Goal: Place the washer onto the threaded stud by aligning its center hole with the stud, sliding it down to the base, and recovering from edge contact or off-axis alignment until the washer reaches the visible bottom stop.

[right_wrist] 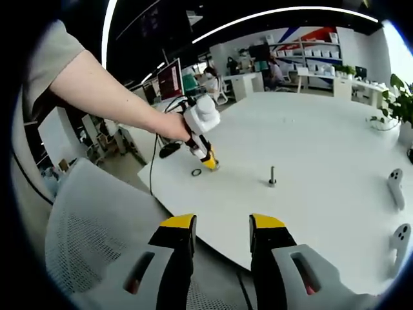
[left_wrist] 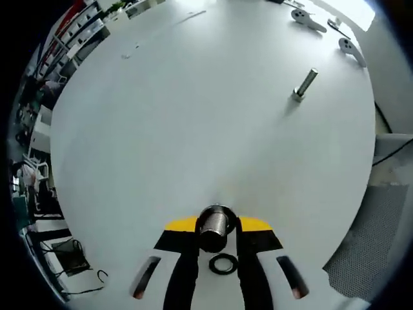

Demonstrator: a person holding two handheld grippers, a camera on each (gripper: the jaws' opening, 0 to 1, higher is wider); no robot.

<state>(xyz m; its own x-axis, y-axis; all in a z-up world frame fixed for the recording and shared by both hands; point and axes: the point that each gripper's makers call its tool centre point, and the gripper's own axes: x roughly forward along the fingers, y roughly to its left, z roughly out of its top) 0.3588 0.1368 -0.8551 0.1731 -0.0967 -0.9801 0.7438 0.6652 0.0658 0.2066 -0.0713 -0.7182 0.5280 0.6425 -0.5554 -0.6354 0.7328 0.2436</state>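
Observation:
A black washer point(left_wrist: 223, 263) lies flat on the white table point(left_wrist: 193, 129), low between my left gripper's jaws. My left gripper point(left_wrist: 217, 227) is shut on a short ribbed metal cylinder point(left_wrist: 215, 223) at its yellow tips. The threaded stud point(left_wrist: 304, 84) stands upright on its base farther off, up and to the right. In the right gripper view a person's hand holds the left gripper point(right_wrist: 210, 161) down at the table, with the washer point(right_wrist: 196, 172) just beside it and the stud point(right_wrist: 271, 175) to its right. My right gripper point(right_wrist: 221, 236) hangs open, nothing between its jaws, off the table's near edge.
Two white controllers point(left_wrist: 308, 18) point(left_wrist: 352, 50) lie beyond the stud, seen also as controllers point(right_wrist: 395, 187) at the right. A grey mesh chair point(right_wrist: 97, 219) sits under my right gripper. A plant point(right_wrist: 400, 97) stands at the table's far right.

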